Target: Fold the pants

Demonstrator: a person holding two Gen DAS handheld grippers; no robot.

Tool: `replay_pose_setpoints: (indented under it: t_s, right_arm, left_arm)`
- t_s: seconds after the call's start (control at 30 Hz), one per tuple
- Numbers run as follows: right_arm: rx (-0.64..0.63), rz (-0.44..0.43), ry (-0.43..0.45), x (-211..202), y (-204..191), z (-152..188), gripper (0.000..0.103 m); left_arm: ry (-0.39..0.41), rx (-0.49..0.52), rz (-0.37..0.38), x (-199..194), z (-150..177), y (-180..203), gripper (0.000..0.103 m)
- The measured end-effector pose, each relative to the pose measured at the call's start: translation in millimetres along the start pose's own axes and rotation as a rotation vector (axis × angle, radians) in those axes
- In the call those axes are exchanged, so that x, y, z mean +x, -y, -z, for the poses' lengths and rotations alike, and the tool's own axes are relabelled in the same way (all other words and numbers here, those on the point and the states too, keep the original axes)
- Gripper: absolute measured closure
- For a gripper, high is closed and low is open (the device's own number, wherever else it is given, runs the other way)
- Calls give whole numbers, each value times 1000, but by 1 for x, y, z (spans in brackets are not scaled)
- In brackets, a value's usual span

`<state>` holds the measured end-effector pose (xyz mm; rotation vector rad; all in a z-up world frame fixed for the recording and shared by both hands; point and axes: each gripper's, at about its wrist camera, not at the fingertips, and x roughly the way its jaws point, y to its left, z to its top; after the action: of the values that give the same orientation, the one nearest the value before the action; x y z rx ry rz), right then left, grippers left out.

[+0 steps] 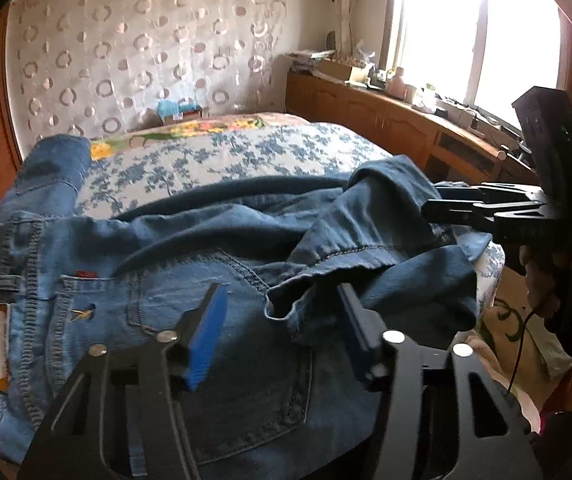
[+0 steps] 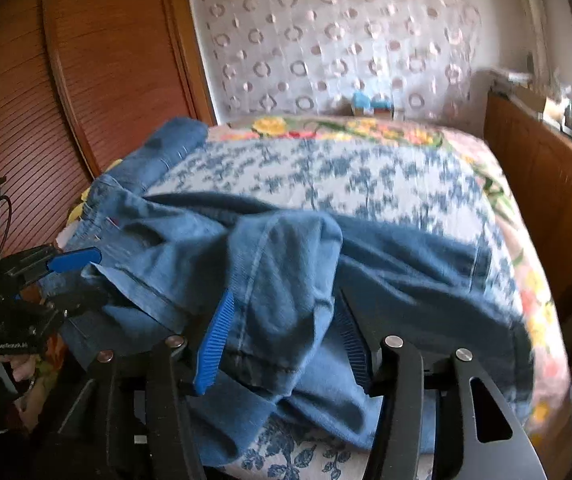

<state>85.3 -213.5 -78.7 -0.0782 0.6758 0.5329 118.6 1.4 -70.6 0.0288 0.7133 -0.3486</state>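
Lying crumpled across near end of floral bed (image 2: 366,168): blue jeans (image 1: 225,240) (waistband at left, far leg cut off by frame edge). Hovering over seat, left gripper (image 1: 281,320), fingers apart, empty. Straddling bunched leg fold, right gripper (image 2: 281,344), fingers parted; contact with the pads unclear, blurred.

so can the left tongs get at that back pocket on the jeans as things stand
Probably yes. The left tongs hover open right over the jeans, with the back pocket just below and nothing covering it; the folded-over leg hem sits just beyond, and the right tongs stay off to the side.
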Motion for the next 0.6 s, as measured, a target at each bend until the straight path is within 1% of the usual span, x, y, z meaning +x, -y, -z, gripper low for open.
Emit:
replay_pose_setpoints:
  t_s: [0.07,0.1,0.13,0.17,0.23,0.27,0.3,0.37,0.4,0.5,0.6]
  right_arm:
    - [16,-13,-10,-1,-2,1,48]
    - [20,-28,-13,-2,-3,2,49]
    - [23,-39,-12,-4,-1,4,49]
    - [25,-47,-9,-8,-1,4,52]
    - [13,-69,-11,-10,-6,3,74]
    - [7,-77,-13,-13,-6,4,82]
    - [-7,-89,-16,-16,-9,4,94]
    - [-38,-93,4,-29,-11,3,99]
    - [-52,-111,14,-37,-15,0,100]
    - [-64,-116,75,-57,-20,-13,101]
    - [-74,-122,154,-87,-25,-31,102]
  left_arm:
    - [-14,-2,-1,6,0,1,59]
    - [-20,-4,0,8,-1,0,62]
    - [-21,-3,4,8,-1,1,69]
    - [-23,5,13,9,-2,3,79]
    - [-32,32,23,8,-2,9,91]
    - [-30,43,23,6,-2,13,95]
    - [-24,49,25,3,-2,15,96]
    - [-5,60,31,-8,-5,21,97]
    - [10,63,32,-15,-7,23,98]
    - [64,75,33,-41,-17,26,98]
    - [137,88,20,-78,-32,26,98]
